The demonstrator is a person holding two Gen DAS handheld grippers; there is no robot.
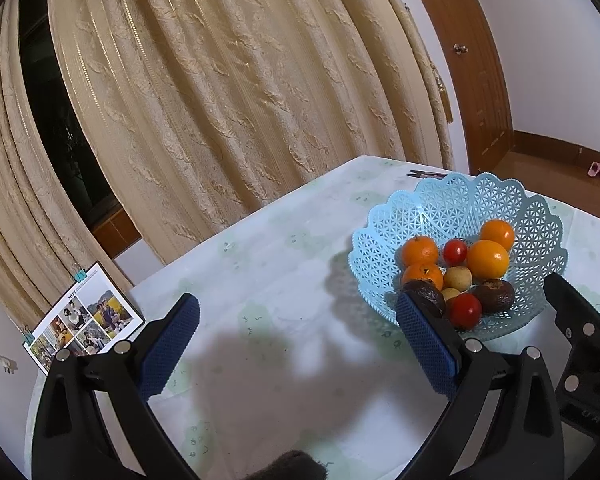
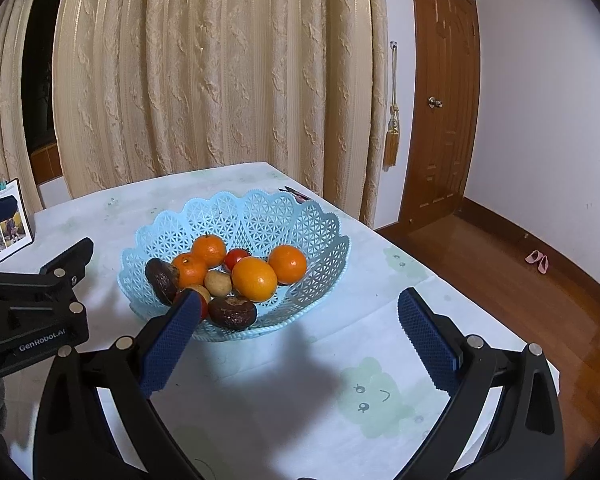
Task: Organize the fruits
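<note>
Four oranges [image 2: 254, 279] are gathered in a pale blue basket [image 2: 300, 216] of openwork plastic with a scalloped rim, together with two red tomatoes [image 1: 455, 251], two small tan fruits [image 2: 217, 283] and two dark, wrinkled, flattened fruits [image 2: 232, 312]. The basket is placed on the table [image 2: 284, 392] towards its far edge, near the far right corner. One dark fruit [image 2: 162, 281] is propped on edge against the basket's left wall, its flat face turned outward; the other is laid flat at the near rim.

The second tomato [image 1: 465, 311] is seen whole in the left wrist view only; in the right wrist view it is mostly hidden behind a blue pad. A small pointed tool [image 2: 296, 194] lies just behind the basket, too small to be identified. A photo card [image 1: 84, 320] held by teal clips is stood at the left edge, seen best from the left wrist.

The left gripper [image 1: 298, 338] is held wide apart over bare tablecloth, nothing between its textured blue pads [image 1: 170, 344]; its right pad overlaps the basket's near rim in view. The right gripper [image 2: 300, 340] is likewise spread wide and empty, in front of the basket. The cloth is white, printed with pale green cartoon faces. Cream embossed curtains [image 2: 220, 72] are hung behind, with a wooden door [image 2: 444, 100] to the right.
</note>
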